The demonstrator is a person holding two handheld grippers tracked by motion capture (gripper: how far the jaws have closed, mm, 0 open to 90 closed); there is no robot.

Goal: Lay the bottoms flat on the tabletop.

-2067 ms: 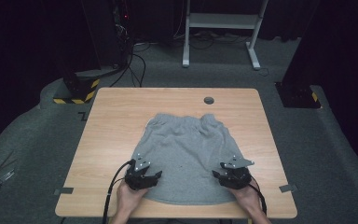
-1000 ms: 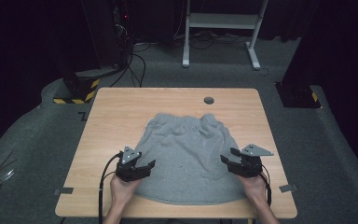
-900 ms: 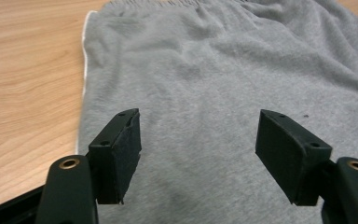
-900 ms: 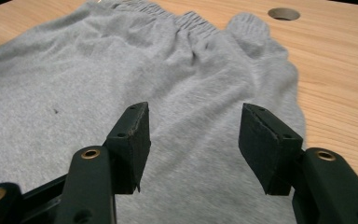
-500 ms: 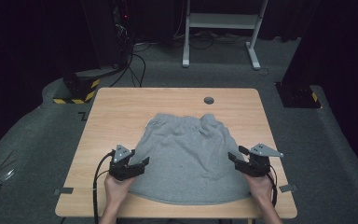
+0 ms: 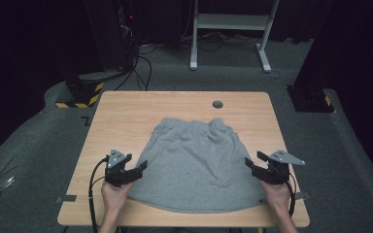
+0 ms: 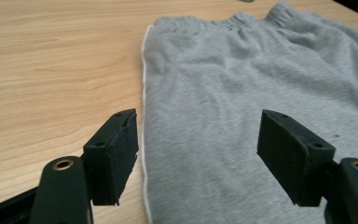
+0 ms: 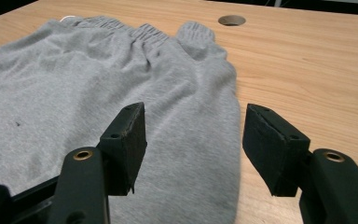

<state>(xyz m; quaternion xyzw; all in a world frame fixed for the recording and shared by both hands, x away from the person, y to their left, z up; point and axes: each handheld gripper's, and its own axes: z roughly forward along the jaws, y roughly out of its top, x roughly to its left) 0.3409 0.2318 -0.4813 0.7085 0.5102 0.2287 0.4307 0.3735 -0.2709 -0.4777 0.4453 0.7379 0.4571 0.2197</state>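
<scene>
- We find the grey shorts (image 6: 196, 167) lying flat at the table's (image 6: 126, 109) near half.
- Left gripper (image 6: 137, 171) and right gripper (image 6: 252, 167): jaws apart, empty, straddling the side hems.
- We judge a fold is being set up; next, clamp both hems.

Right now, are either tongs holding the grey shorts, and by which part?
Nothing is held: left tongs and right tongs stand open over the grey shorts' side edges.
</scene>
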